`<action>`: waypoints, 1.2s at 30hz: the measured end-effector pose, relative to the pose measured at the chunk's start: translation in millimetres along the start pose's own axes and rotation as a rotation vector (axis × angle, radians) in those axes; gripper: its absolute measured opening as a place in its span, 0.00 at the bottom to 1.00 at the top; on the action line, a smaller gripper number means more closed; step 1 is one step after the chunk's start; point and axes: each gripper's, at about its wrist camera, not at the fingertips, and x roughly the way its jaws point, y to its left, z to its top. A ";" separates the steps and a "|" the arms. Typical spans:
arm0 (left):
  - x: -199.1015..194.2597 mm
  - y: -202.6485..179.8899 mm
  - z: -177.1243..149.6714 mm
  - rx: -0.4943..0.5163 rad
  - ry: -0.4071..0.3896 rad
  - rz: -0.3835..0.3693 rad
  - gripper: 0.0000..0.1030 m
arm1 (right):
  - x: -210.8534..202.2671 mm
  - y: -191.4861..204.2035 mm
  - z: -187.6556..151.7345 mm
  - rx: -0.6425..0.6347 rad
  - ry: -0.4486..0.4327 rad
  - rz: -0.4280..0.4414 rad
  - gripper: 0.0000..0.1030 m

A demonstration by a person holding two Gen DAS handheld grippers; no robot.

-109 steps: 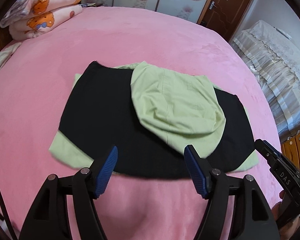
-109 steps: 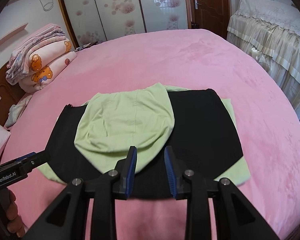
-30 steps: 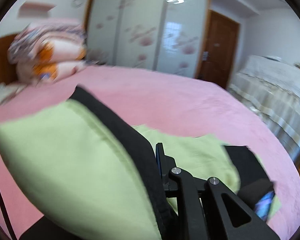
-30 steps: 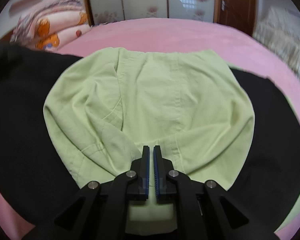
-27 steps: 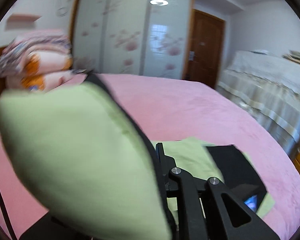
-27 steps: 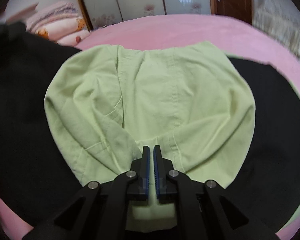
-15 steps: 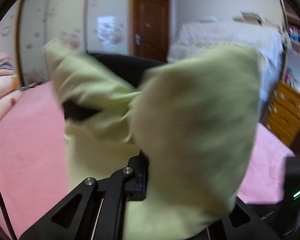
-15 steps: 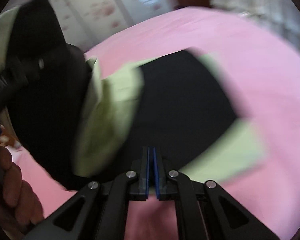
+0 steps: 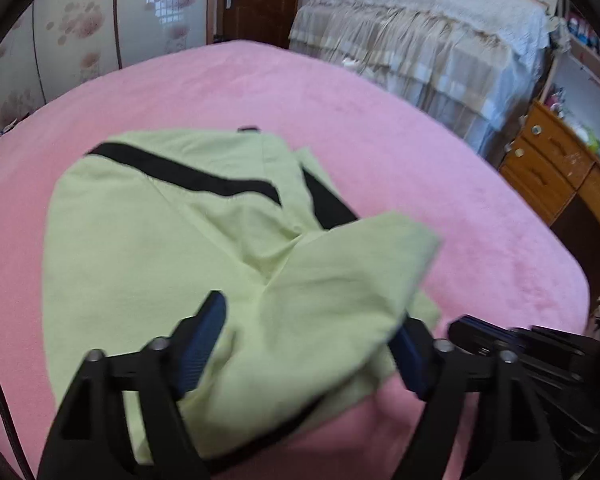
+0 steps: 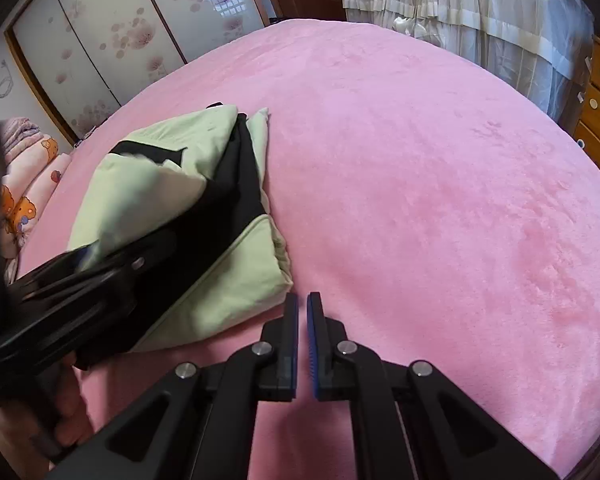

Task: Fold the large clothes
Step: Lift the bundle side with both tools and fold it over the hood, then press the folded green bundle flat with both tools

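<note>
The green and black garment (image 9: 172,240) lies folded on the pink bed (image 9: 440,184), toward its left half in the right wrist view. The left gripper (image 9: 308,340) has just been opening, and its jaws now stand wide with a loose green flap lying between them, unpinched. The right gripper (image 10: 303,312) is nearly closed on nothing, just beside the garment's near corner.
</note>
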 end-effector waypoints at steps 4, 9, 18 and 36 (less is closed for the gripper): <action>-46.7 11.0 2.0 -0.067 -0.037 -0.030 0.80 | -13.1 9.0 6.4 0.004 -0.027 0.023 0.16; -83.3 69.2 -17.0 -0.239 -0.050 0.079 0.80 | -32.8 20.4 21.1 -0.010 -0.060 0.119 0.42; -73.3 168.9 -73.8 -0.509 0.074 0.135 0.80 | -6.7 64.1 49.9 -0.182 0.035 0.203 0.43; -22.1 115.1 -77.5 -0.302 0.129 0.184 0.60 | 30.8 36.0 20.5 -0.210 0.120 0.132 0.04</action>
